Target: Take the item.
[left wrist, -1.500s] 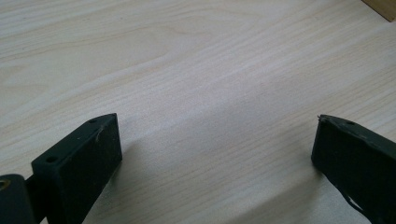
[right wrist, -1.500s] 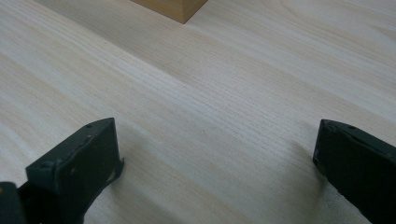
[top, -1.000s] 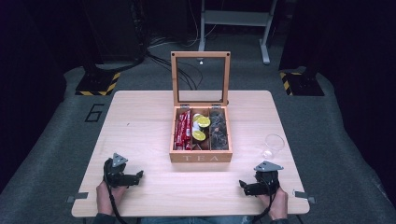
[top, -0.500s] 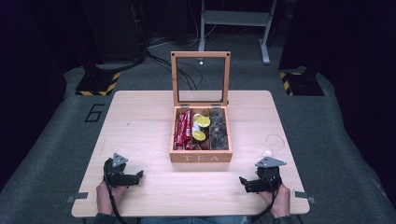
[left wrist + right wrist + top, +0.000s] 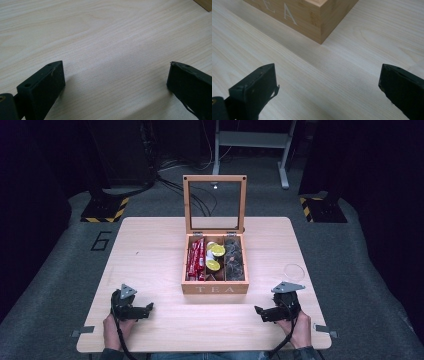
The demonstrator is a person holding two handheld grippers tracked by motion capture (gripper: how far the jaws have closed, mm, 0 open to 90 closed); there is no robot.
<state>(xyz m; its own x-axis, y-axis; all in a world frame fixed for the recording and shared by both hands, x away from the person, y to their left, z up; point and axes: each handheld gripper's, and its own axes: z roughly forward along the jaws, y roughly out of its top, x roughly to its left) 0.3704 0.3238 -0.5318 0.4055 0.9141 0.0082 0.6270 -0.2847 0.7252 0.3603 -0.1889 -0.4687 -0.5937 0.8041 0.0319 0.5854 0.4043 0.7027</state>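
High view: wooden tea box [image 5: 215,289] open, three compartments filled

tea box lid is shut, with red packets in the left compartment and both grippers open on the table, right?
Not quite: the high view shows the tea box with its glass-paned lid standing upright, open. The rest holds: red packets fill the left compartment, and the left gripper and right gripper sit open on the table.

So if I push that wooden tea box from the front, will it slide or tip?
The tea box is low, wide and flat on the table, so it would probably slide. Its glass-paned lid stands upright, so a sharp shove might swing it shut. It looks fairly full, so likely moderately heavy.
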